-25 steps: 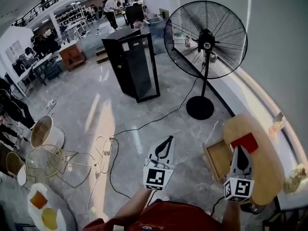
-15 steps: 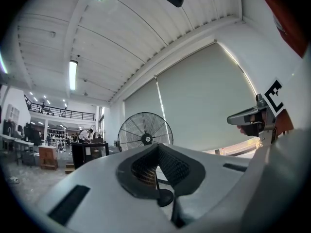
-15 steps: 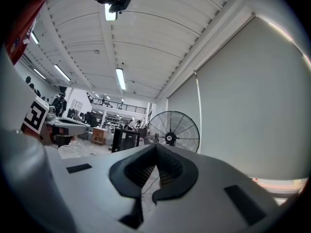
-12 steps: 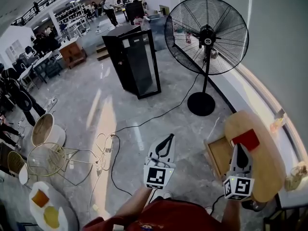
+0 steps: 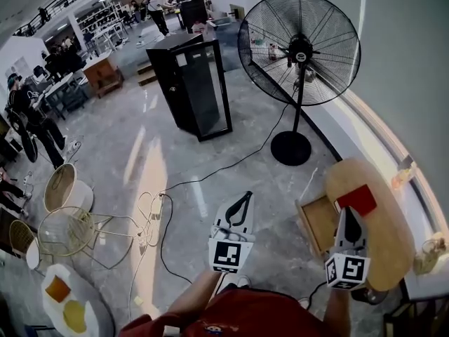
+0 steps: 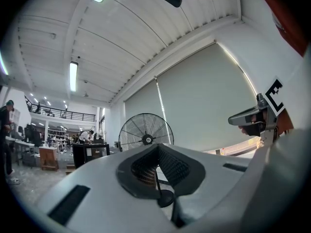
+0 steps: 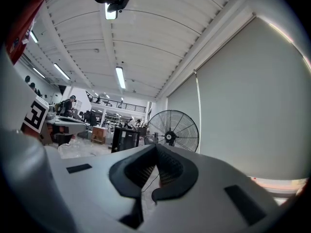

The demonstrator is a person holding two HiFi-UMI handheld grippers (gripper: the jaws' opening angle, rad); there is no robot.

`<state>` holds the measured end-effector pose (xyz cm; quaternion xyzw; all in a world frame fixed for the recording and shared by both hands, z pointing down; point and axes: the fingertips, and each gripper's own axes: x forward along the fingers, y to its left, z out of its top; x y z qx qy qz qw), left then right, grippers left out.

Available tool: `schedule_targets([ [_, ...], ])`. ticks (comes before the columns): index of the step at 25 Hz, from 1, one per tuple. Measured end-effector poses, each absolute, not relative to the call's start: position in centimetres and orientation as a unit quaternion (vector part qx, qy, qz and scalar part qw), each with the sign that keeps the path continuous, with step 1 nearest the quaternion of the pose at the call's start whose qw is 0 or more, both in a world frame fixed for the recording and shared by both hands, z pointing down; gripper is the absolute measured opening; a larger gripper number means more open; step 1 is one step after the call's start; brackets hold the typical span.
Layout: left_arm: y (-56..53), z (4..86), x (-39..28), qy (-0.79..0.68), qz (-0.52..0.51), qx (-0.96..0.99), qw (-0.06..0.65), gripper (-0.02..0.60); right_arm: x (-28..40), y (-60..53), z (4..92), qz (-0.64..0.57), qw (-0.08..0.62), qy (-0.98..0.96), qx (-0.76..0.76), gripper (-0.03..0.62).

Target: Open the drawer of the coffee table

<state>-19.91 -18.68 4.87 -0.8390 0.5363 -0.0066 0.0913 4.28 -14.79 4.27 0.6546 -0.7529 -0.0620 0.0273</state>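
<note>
The round wooden coffee table (image 5: 382,241) stands at the right of the head view, with a red flat item (image 5: 358,199) on its top. Its wooden drawer (image 5: 317,225) sticks out from the table's left side, and its inside shows. My right gripper (image 5: 349,211) hovers level above the table's left edge next to the drawer, shut and holding nothing. My left gripper (image 5: 245,196) hangs over the bare floor left of the drawer, also shut and empty. In the gripper views the left gripper (image 6: 156,147) and the right gripper (image 7: 156,147) each have jaws that meet with nothing between them.
A tall standing fan (image 5: 300,55) stands beyond the table, and its cable runs across the floor. A black cabinet (image 5: 193,93) is further back. Looped cables (image 5: 156,220), wire chairs (image 5: 66,234) and a small round table (image 5: 63,307) lie left. People stand far off.
Both grippers stay where they were, still shut. The head view has shifted a little, and a person at the far left has walked further into view.
</note>
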Motion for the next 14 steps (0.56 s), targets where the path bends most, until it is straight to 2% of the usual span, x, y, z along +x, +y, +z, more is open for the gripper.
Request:
schedule_targets([
  [14,-19.06,4.96,-20.05,0.545,-0.004,-0.833,0.097,0.006,4.25,-15.16,4.66,-0.060,0.032,-0.751,0.656,-0.005],
])
